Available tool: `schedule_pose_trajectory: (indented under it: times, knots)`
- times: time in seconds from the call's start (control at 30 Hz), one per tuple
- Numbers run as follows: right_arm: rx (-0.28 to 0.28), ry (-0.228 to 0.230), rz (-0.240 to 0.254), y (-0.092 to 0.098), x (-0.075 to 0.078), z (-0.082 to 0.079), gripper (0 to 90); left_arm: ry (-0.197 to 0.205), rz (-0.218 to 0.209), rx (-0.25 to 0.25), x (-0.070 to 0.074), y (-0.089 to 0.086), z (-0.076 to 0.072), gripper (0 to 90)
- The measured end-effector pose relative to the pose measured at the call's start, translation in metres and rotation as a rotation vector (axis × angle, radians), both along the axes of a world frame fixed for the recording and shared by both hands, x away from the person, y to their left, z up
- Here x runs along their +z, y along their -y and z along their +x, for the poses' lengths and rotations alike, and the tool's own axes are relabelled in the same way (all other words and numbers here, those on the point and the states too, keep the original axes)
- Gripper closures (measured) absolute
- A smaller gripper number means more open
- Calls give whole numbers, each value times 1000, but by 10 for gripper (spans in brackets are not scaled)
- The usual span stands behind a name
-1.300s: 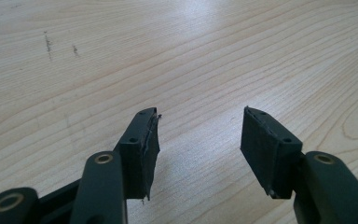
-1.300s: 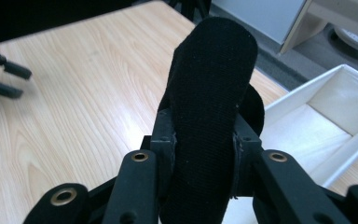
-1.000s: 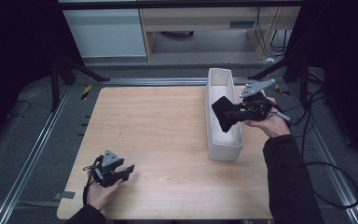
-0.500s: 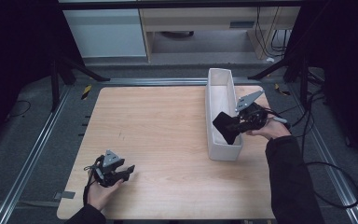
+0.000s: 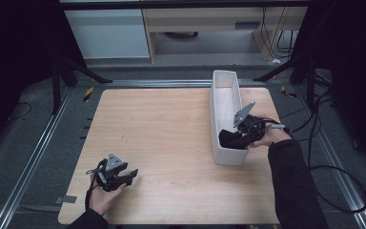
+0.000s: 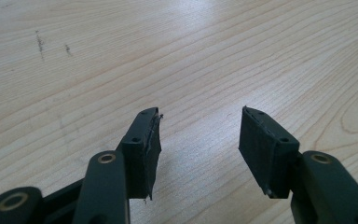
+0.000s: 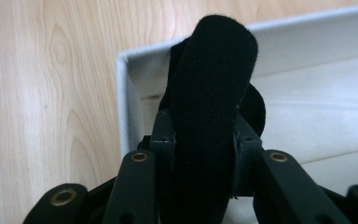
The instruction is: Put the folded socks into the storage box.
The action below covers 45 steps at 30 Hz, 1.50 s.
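A black fabric roll is clamped by the right gripper inside the white bin, seemingly near its floor. Release is called for next. The left gripper is held open, empty.

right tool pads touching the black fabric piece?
Touching. The right gripper view shows the right tool with both pads pressed against the black fabric piece, over the white bin.

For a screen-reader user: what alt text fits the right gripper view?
The right gripper is clamped on a black fabric item, holding it over the corner of a white bin. The bin stands on a light wooden table.
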State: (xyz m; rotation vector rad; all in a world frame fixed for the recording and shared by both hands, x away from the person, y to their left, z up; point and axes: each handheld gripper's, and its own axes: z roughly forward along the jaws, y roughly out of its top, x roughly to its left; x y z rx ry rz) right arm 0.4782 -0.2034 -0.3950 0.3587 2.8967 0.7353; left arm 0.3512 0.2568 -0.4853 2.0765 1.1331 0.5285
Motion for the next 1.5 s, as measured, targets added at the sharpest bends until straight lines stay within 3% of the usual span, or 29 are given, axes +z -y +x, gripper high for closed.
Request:
schedule_pose_trajectory:
  times: [0.17, 0.33, 0.4, 0.6, 0.73, 0.87, 1.0, 1.17, 1.27, 1.5]
  knots:
    - [-5, -40, -21, 1, -19, 5, 683, -1, 10, -3, -1, 1, 0, 468]
    - [-13, -65, -86, -6, -29, 8, 668, -2, 12, -4, 0, 1, 0, 468]
    - [-21, -71, -82, -7, -29, 8, 649, -3, 14, -5, -1, 1, 0, 468]
    - [-36, -39, -83, -6, -26, 6, 535, -4, 14, -9, -1, 2, 1, 468]
    - [-54, -9, -58, -4, -20, 5, 528, -6, 15, -11, -1, 2, 1, 468]
    - [-69, 25, -23, -2, -15, 6, 563, -8, 18, -12, -1, 2, 0, 468]
    - [-56, 20, -37, -5, -17, 7, 690, -11, 18, -14, -1, 2, 0, 468]
    - [-25, 32, -29, -3, -14, 4, 750, -14, 20, -17, -2, 2, 1, 468]
    - [4, 18, -14, -2, -11, 1, 769, -14, 20, -18, -2, 3, 1, 468]
    - [14, -28, -65, -9, -20, 2, 769, -12, 21, -20, -2, 3, 0, 468]
